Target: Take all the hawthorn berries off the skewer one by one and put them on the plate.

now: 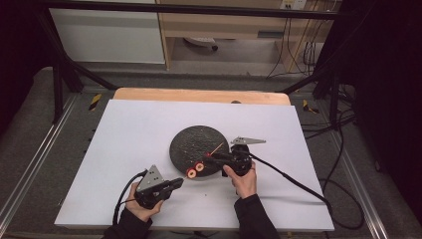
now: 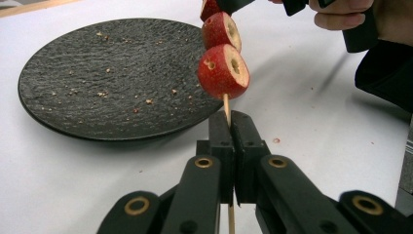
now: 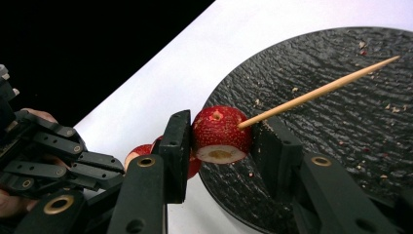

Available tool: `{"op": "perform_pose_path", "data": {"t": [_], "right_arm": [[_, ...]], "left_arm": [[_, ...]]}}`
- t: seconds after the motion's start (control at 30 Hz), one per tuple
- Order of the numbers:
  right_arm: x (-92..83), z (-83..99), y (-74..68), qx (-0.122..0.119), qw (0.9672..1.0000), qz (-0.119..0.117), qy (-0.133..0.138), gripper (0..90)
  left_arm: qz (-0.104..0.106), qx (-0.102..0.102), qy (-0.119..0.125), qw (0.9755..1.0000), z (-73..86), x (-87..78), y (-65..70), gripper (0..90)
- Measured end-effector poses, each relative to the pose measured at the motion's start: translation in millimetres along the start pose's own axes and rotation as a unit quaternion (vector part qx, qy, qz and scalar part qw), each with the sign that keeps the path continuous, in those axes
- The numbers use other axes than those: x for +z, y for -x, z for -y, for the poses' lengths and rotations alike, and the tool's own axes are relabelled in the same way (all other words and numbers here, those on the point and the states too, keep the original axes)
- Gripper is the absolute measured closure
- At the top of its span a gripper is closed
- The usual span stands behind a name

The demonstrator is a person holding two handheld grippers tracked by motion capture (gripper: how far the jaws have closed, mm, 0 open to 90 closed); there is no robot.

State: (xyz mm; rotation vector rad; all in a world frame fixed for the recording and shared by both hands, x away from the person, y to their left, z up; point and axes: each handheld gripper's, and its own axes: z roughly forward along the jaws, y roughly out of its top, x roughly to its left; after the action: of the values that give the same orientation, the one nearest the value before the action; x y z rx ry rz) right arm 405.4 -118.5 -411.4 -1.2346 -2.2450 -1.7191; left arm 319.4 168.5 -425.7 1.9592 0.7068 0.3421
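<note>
A thin wooden skewer carries three red fruit pieces with pale cut faces and hangs over the near rim of a round black plate. My left gripper is shut on the skewer's blunt end, just below the lowest piece. My right gripper comes from the right, its jaws closed around the topmost fruit piece. The skewer's pointed end sticks out past that piece over the plate. In the high view the left gripper and right gripper meet at the plate's front edge.
The plate holds only scattered crumbs. It sits on a white sheet over a wooden table whose far edge shows. Black cables trail from both grippers. Dark frame bars stand at the far corners.
</note>
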Motion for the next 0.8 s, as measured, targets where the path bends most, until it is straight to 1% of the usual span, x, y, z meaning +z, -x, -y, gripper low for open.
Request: {"op": "perform_pose_path", "data": {"t": [0.1, 0.2, 0.53, 0.6, 0.7, 0.73, 0.8], "right_arm": [[-1.6, -1.6, -0.1, 0.001, 1.0, 0.006, 0.005, 60.6], [-6.5, -6.3, 0.0, -0.004, 0.9997, 0.017, 0.018, 60.7], [-16.7, -16.7, 2.2, -0.011, 0.999, 0.031, 0.03, 60.7], [-22.0, -22.3, 3.5, -0.014, 0.9985, 0.039, 0.035, 60.8], [-25.4, -25.7, 4.5, -0.013, 0.9984, 0.041, 0.038, 60.8], [-29.6, -30.3, 6.1, -0.015, 0.9979, 0.047, 0.041, 60.8], [-33.0, -33.6, 7.5, -0.015, 0.9976, 0.051, 0.044, 60.8]], "left_arm": [[-0.001, -0.001, 0.002, 1.0, 0.0, -1.2, 0.0, 88.4], [-0.002, 0.001, 0.005, 1.0, -0.7, -3.0, -0.2, 88.4], [0.002, 0.0, 0.01, 1.0, -0.7, -5.7, -1.9, 88.4], [0.003, 0.001, 0.012, 0.9999, -0.8, -6.5, -2.0, 88.4], [0.003, 0.002, 0.013, 0.9999, -0.9, -7.0, -2.0, 88.4], [0.004, 0.002, 0.014, 0.9999, -0.9, -7.4, -2.0, 88.4], [0.004, 0.002, 0.014, 0.9999, -0.9, -7.4, -2.0, 88.4]]}}
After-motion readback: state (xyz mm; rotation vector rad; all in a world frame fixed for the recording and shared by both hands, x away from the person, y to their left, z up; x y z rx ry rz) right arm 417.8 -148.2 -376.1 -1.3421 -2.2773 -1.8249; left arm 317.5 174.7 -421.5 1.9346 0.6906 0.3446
